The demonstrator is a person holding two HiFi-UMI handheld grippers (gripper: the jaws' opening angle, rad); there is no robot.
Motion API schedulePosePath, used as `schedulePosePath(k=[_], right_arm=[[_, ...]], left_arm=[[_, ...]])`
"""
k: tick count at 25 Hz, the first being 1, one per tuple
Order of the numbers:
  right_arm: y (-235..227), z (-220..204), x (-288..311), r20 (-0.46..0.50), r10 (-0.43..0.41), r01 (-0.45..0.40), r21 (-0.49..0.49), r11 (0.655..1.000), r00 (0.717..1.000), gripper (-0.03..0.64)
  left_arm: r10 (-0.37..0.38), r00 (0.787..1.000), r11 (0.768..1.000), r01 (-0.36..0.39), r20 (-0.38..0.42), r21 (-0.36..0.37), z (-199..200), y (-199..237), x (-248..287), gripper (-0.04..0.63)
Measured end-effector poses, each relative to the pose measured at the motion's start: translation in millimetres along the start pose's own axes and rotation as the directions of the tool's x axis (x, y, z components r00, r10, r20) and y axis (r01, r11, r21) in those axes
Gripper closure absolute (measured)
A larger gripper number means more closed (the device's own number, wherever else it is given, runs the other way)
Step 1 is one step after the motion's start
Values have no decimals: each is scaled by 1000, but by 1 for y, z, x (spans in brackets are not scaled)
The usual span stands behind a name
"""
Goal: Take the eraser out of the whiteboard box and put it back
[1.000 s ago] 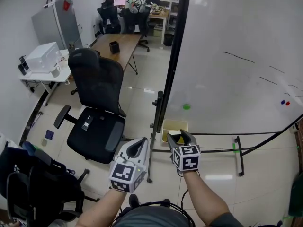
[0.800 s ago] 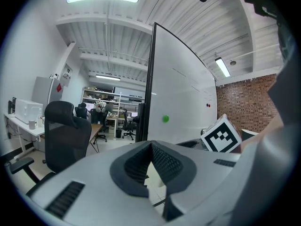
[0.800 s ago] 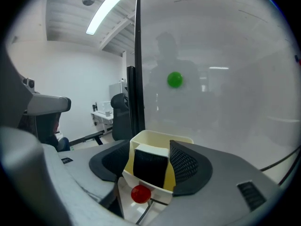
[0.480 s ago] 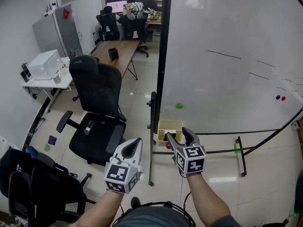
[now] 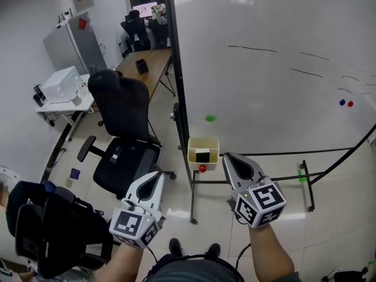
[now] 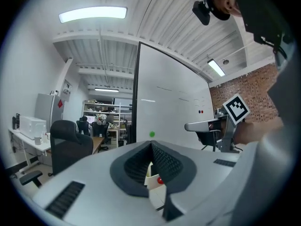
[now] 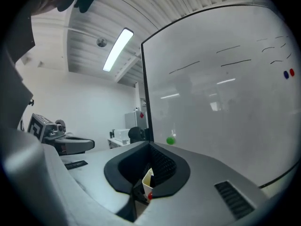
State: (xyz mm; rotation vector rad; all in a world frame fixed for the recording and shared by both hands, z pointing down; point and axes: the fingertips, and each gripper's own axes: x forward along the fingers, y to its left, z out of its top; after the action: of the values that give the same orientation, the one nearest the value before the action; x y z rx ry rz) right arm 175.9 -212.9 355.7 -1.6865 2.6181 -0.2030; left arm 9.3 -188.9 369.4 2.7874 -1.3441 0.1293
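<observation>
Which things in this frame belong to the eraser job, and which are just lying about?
Job: whiteboard box; black eraser inside it; right gripper and left gripper, both shut and empty.
Lying about: office chair; green magnet; red magnet; wooden table.

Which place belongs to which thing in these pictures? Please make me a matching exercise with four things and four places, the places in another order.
Things:
1. eraser
2. green magnet
3. red round thing
4. office chair

Places:
A. just below the pale yellow box
B. on the whiteboard, above the box
C. on the floor, left of the whiteboard's frame
D. inside the box

Pairs: 1-D, 2-B, 3-A, 4-C
</observation>
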Motion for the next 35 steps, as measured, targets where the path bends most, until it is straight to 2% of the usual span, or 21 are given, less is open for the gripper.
schedulePosePath(k=[6, 10, 13, 17, 19, 21, 25, 29, 33, 35], right_arm=[[26, 10, -33, 24, 49, -50, 49, 998, 999, 594], [61, 15, -52, 32, -7, 7, 10, 1000, 999, 594], [95, 18, -65, 40, -45, 46, -20, 999, 998, 594], [134, 15, -84, 51, -71, 73, -40, 997, 996, 594], [145, 18, -96, 65, -77, 80, -32, 996, 995, 594], [152, 20, -114, 64, -77, 80, -43, 996, 995, 594], [153, 29, -153, 82, -68, 72, -50, 996, 994, 594], [147, 34, -196, 86, -34, 40, -79, 996, 996, 594], [142, 42, -240, 111, 8, 4, -103, 995, 994, 594], [136, 41, -256, 111, 17, -6, -98, 995, 994, 594]], left_arm=[[-30, 999, 999, 30, 13, 16, 10, -22, -38, 565], [-54, 997, 998, 52, 53, 31, 18, -11, -76, 565], [-108, 992, 993, 104, 66, 52, 22, 0, -100, 565], [-184, 975, 982, 187, 127, -18, 22, 2, -127, 565], [-196, 973, 977, 205, 122, -61, 18, -3, -134, 565], [-209, 973, 975, 216, 99, -61, 16, -18, -141, 565], [-204, 974, 978, 207, 96, -27, 21, -49, -153, 565], [-158, 982, 985, 163, 107, -47, 25, -85, -165, 565], [-144, 985, 989, 146, 95, -21, 26, -124, -175, 565], [-130, 987, 991, 133, 96, -30, 27, -137, -177, 565]])
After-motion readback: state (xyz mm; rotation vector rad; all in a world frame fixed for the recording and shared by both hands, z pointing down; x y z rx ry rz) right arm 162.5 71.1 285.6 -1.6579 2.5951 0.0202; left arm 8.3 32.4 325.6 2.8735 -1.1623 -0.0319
